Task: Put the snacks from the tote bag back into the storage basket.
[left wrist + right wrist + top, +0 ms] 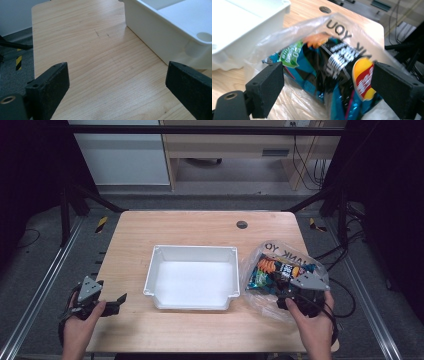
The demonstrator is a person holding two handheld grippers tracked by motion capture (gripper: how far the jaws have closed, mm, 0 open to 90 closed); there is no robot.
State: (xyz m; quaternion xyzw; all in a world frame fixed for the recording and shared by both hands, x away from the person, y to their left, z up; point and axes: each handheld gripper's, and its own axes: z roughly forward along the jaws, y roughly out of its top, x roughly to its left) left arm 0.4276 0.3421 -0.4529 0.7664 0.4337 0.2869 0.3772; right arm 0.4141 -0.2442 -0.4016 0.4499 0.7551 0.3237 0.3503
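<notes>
Lower right of frame: right gripper [294,296], jaws spread and gripping nothing, poised over the bag [280,270]; left gripper [107,306] gapes idle, lower left.

Left claw [116,302] low, jaws wide apart; right claw [282,296] raised, jaws spread.

Clear plastic bag [280,270] of colourful snack packets [275,271] lies crumpled on the table's right side.

A lab-like recording room, a bare wooden table [200,227] standing inside a dark metal frame [65,210], loose cables [307,167] trailing over grey carpet, plain desk furniture [225,150] sitting behind.
</notes>
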